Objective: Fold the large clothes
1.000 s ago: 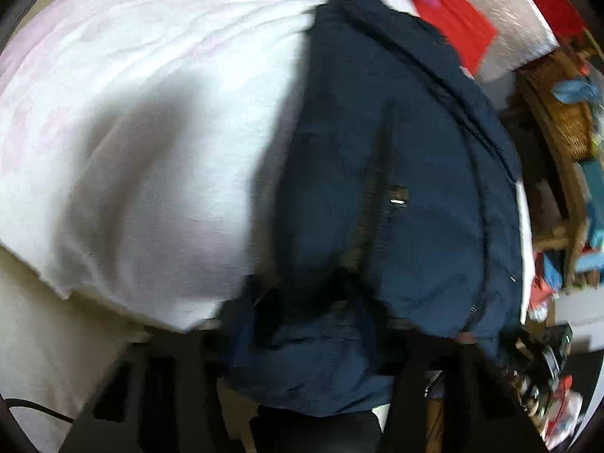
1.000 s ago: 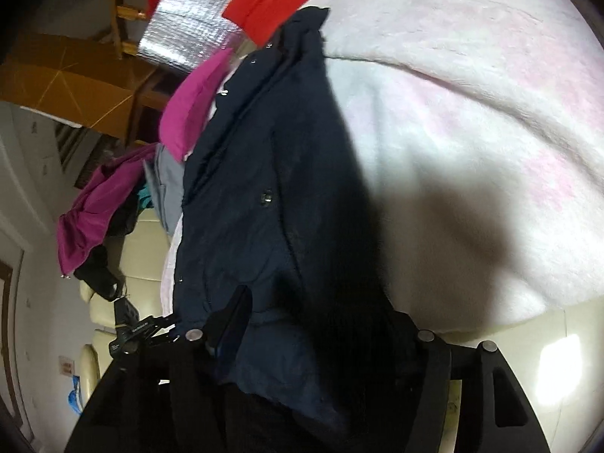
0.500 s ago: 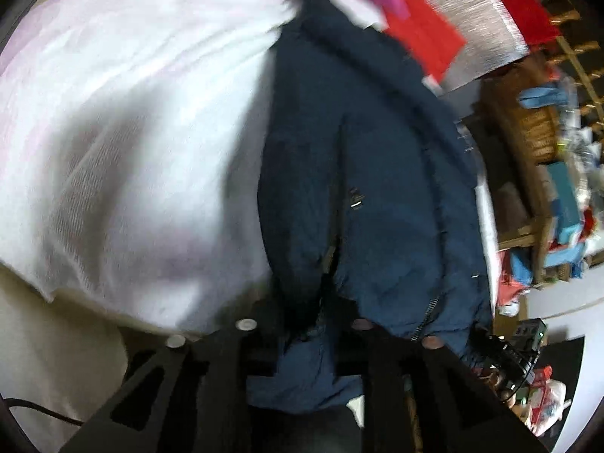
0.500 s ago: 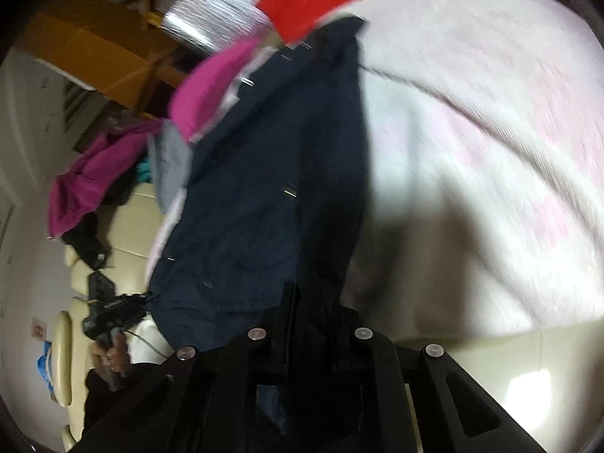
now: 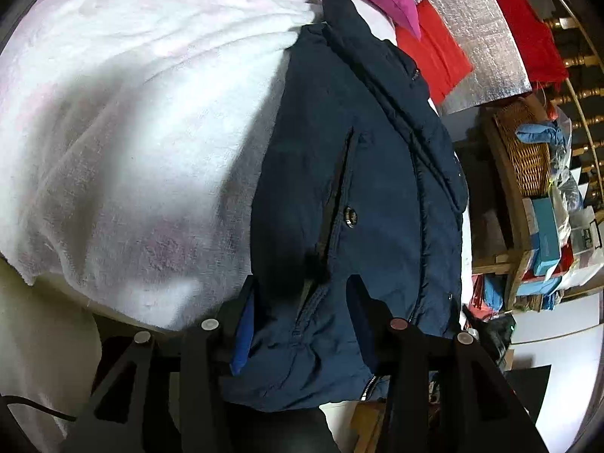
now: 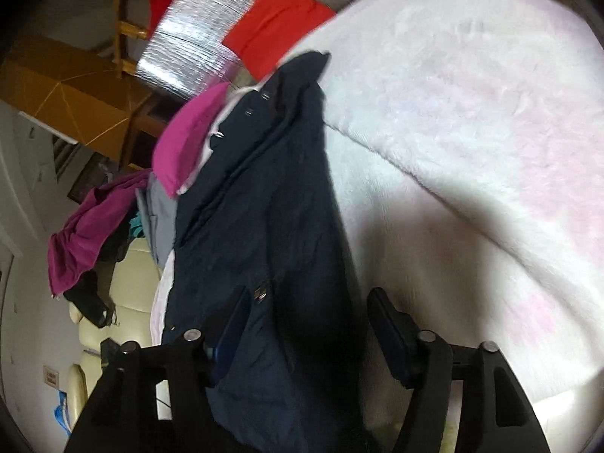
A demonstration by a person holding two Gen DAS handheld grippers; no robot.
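A dark navy jacket lies folded lengthwise on a white and pale pink fluffy blanket. It also shows in the right wrist view. My left gripper stands open over the jacket's near end, its fingers spread either side of the fabric. My right gripper is open too, with the jacket's near end lying between its fingers. The jacket's hem hangs below both grippers.
A magenta garment, red cloths and a silver foil sheet lie beyond the jacket. A wicker basket and cluttered wooden shelves stand at the right. A cream sofa with piled clothes is at the left.
Both grippers were shut on the jacket's near end half a second ago and now stand open. The jacket has settled flatter on the blanket.
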